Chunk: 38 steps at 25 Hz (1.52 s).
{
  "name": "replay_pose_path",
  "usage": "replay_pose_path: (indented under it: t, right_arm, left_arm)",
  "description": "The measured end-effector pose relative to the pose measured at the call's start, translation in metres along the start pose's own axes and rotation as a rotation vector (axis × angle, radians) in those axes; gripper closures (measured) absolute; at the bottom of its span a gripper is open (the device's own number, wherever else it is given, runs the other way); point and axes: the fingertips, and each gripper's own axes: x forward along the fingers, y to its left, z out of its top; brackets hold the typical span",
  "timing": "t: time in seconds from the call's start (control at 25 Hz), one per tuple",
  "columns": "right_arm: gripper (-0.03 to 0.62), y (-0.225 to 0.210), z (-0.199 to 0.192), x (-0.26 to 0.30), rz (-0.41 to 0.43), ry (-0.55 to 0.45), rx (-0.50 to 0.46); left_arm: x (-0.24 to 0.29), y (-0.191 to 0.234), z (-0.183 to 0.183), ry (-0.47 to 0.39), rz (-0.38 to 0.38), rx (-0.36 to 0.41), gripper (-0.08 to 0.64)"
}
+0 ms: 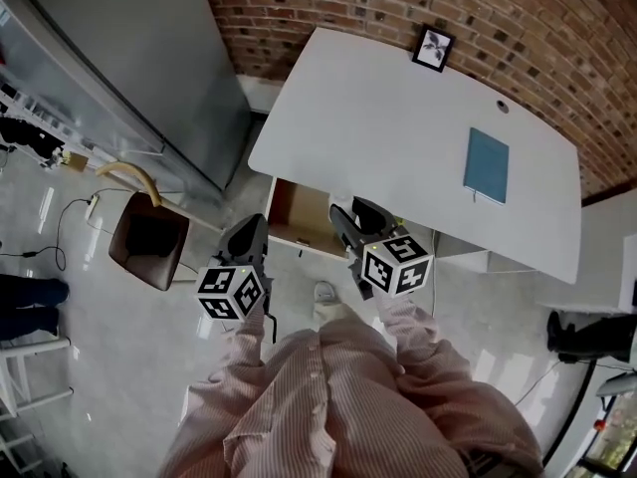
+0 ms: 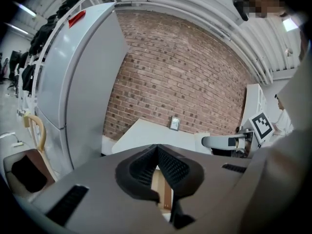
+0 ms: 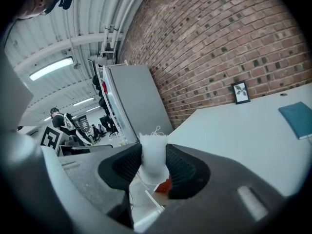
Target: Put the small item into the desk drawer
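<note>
White frayed scrap of fabric (image 3: 153, 155) is the small item here. It's pinched between the jaws of the right gripper (image 1: 350, 217), held in the air just in front of the desk (image 1: 398, 127), near the drawer but not in it yet. The desk drawer (image 1: 291, 207) is already pulled open, wooden inside.

I'd call the task roughly halfway. Pickup and drawer opening look done, while dropping the scrap in (and probably shutting the drawer) is left.

The left gripper (image 2: 157, 151) has its jaws together with nothing in them.

Count:
- two grippers
- one fabric scrap
- one open drawer
- one desk, with one teal notebook (image 1: 487, 165) and one small framed picture (image 1: 433, 48) on top
- one brown chair (image 1: 147, 237) off to the left
</note>
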Motion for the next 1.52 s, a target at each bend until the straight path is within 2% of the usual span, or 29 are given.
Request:
replay_pose_path:
  t: [0.2, 0.4, 0.56, 0.84, 1.0, 1.2, 1.52]
  right_arm:
    - [0.436, -0.010, -0.018, 0.025, 0.049, 0.081, 0.001]
    - [0.436, -0.010, -0.051, 0.051, 0.080, 0.183, -0.051]
    - [0.436, -0.020, -0.079, 0.075, 0.066, 0.270, -0.141]
    - [0.436, -0.040, -0.128, 0.110, 0.045, 0.380, -0.161]
    - [0.436, -0.050, -0.155, 0.130, 0.038, 0.446, -0.189]
    - [0.436, -0.065, -0.188, 0.154, 0.010, 0.525, -0.287]
    - [0.436, -0.095, -0.246, 0.199, -0.021, 0.608, -0.310]
  left_arm:
    - [0.023, 0.006, -0.013, 0.034, 0.007, -0.074, 0.560]
    - [0.036, 0.021, -0.042, 0.111, 0.031, -0.100, 0.560]
    - [0.047, 0.033, -0.068, 0.171, 0.027, -0.130, 0.560]
    - [0.068, 0.056, -0.112, 0.244, 0.034, -0.194, 0.560]
    - [0.079, 0.072, -0.132, 0.270, 0.048, -0.230, 0.560]
    - [0.090, 0.092, -0.160, 0.300, 0.068, -0.266, 0.560]
    - [0.114, 0.117, -0.198, 0.301, 0.054, -0.299, 0.560]
